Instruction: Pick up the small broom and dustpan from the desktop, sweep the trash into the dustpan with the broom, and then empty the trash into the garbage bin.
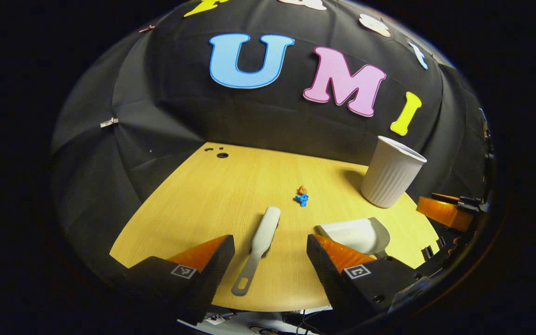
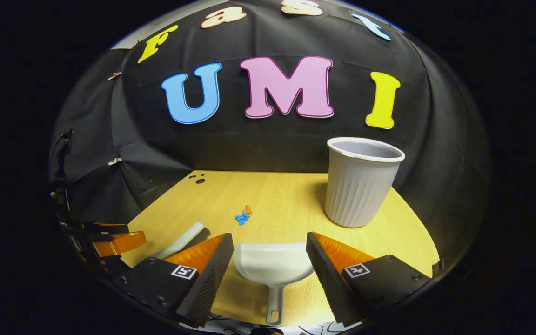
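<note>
My L gripper [image 1: 270, 238]: two wedge-shaped fingers [image 1: 193, 274], broad at the base, tapering to blunt tips. Each has a small square b/w coded tag [image 1: 184, 271] on top, near the base. Round screw holes [image 1: 377, 298] are sunk into the R-side finger's housing.

My R gripper [image 2: 269, 235]: same build, w/ a tag on each finger. The inner pad face [image 2: 207, 279] has a fine grid texture. There are more screw holes along the outer edge.

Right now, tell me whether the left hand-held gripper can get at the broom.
Probably yes: the broom lies flat on the table between the open left hand-held gripper, with nothing blocking it.
</note>
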Demonstrator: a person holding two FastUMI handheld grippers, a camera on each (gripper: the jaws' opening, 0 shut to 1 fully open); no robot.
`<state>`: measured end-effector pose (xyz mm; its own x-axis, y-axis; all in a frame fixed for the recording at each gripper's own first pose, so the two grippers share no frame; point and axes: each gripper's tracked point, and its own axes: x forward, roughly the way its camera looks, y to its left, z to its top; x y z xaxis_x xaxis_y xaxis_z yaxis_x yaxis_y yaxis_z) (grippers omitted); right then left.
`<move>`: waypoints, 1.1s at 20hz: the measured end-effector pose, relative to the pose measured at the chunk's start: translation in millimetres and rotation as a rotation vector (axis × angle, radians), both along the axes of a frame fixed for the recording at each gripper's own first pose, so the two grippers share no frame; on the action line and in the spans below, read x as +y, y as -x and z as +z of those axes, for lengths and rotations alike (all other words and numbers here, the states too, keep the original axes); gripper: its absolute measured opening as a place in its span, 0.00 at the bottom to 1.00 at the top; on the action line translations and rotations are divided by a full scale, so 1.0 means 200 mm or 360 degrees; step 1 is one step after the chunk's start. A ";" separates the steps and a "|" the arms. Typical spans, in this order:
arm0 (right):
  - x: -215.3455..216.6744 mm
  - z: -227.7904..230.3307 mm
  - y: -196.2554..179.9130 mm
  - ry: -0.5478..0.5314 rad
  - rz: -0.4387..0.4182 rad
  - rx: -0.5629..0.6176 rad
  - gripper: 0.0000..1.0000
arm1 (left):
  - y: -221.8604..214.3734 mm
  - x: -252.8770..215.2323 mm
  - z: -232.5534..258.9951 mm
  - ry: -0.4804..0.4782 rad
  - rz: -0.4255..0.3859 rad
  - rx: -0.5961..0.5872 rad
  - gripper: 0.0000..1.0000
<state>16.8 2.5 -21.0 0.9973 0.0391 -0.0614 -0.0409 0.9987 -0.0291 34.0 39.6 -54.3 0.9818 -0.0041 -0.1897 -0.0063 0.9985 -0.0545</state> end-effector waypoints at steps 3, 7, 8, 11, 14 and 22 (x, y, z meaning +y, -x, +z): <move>-0.01 -0.04 -0.01 0.0003 0.0010 0.0041 0.98 | -0.11 0.01 -0.07 -0.0028 -0.0020 0.0108 0.99; -0.03 -0.10 -0.04 -0.0022 0.0013 0.0090 0.98 | -0.21 0.03 -0.22 -0.0086 -0.0062 0.0277 0.99; -0.04 -0.11 -0.05 -0.0033 0.0013 0.0103 0.98 | -0.24 0.03 -0.25 -0.0109 -0.0067 0.0320 0.99; -0.07 -0.17 -0.07 -0.0068 0.0016 0.0153 0.99 | -0.32 0.06 -0.35 -0.0214 -0.0062 0.0462 0.99; -0.07 -0.23 -0.09 -0.0103 0.0032 0.0216 0.99 | -0.41 0.06 -0.44 -0.0304 -0.0091 0.0611 0.99; -0.12 -0.35 -0.12 -0.0128 0.0060 0.0331 0.99 | -0.55 0.13 -0.63 -0.0355 -0.0046 0.0908 0.91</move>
